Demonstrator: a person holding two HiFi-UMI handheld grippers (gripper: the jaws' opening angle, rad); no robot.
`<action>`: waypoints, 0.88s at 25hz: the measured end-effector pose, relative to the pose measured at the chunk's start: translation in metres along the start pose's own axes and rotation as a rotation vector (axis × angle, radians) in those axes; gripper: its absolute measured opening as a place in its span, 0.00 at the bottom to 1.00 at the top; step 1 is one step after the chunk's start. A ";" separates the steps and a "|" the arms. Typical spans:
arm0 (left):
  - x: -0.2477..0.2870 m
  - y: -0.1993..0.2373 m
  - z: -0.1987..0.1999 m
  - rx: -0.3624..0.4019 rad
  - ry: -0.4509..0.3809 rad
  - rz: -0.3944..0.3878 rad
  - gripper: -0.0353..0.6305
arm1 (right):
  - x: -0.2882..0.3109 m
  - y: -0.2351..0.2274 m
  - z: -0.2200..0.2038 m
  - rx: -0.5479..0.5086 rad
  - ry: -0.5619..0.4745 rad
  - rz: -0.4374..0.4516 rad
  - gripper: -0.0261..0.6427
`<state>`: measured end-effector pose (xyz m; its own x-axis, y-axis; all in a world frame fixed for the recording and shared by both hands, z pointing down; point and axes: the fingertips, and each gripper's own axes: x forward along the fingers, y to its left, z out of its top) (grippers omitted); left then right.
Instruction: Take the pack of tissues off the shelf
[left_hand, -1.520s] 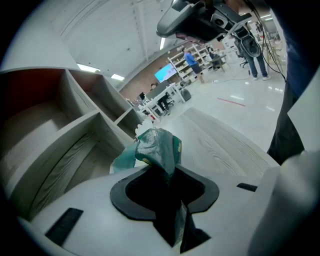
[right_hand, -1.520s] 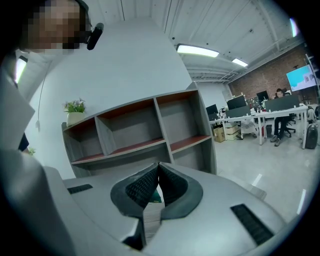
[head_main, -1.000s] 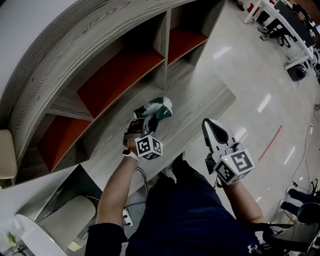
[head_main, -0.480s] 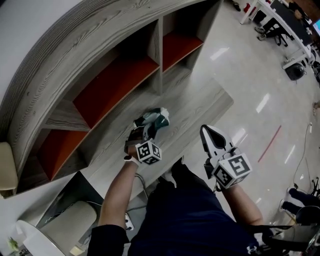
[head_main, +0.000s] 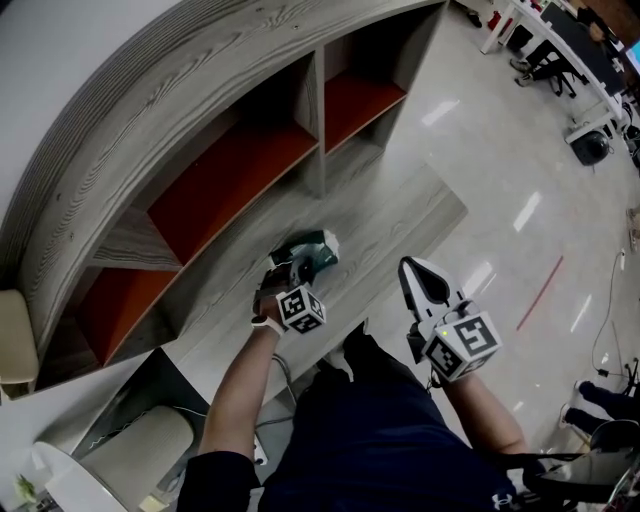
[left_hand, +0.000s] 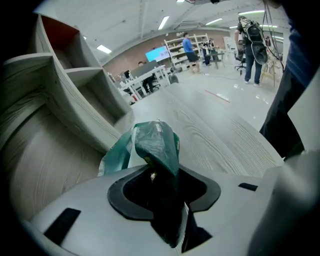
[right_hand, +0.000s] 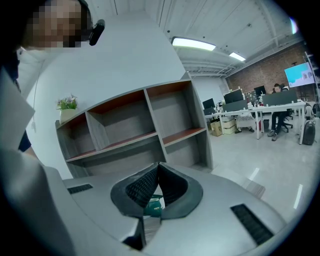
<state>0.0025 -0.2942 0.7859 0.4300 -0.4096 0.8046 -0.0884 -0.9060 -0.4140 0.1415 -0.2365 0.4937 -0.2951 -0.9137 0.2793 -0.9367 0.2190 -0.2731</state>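
Within just-opening left gripper (head_main: 294, 264): tissue pack (left_hand: 156, 143)

Right gripper (right_hand: 159, 165): my grey jaws with black ribbed pads touch at the tips, with nothing gripped between them. Through the gap below the tips I see a scrap of green plastic pack (right_hand: 153, 205). Ahead stands a grey wood-grain shelf unit with red-brown boards (right_hand: 122, 122). A small potted plant (right_hand: 67, 104) sits on its top, at the left end. White office tables (right_hand: 260, 114) stand far right on the glossy pale floor (right_hand: 265, 165).
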 end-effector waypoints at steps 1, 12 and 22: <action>0.000 0.000 0.000 -0.001 0.004 0.000 0.28 | 0.000 0.001 0.000 0.001 -0.001 0.003 0.06; -0.042 0.016 0.010 -0.005 -0.048 0.084 0.45 | -0.001 0.012 0.006 -0.008 -0.027 0.023 0.06; -0.128 0.043 0.029 -0.117 -0.178 0.219 0.46 | -0.006 0.028 0.020 -0.035 -0.069 0.047 0.06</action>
<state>-0.0305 -0.2780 0.6527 0.5393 -0.5804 0.6101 -0.2951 -0.8088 -0.5086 0.1205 -0.2314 0.4660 -0.3266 -0.9232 0.2027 -0.9285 0.2733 -0.2516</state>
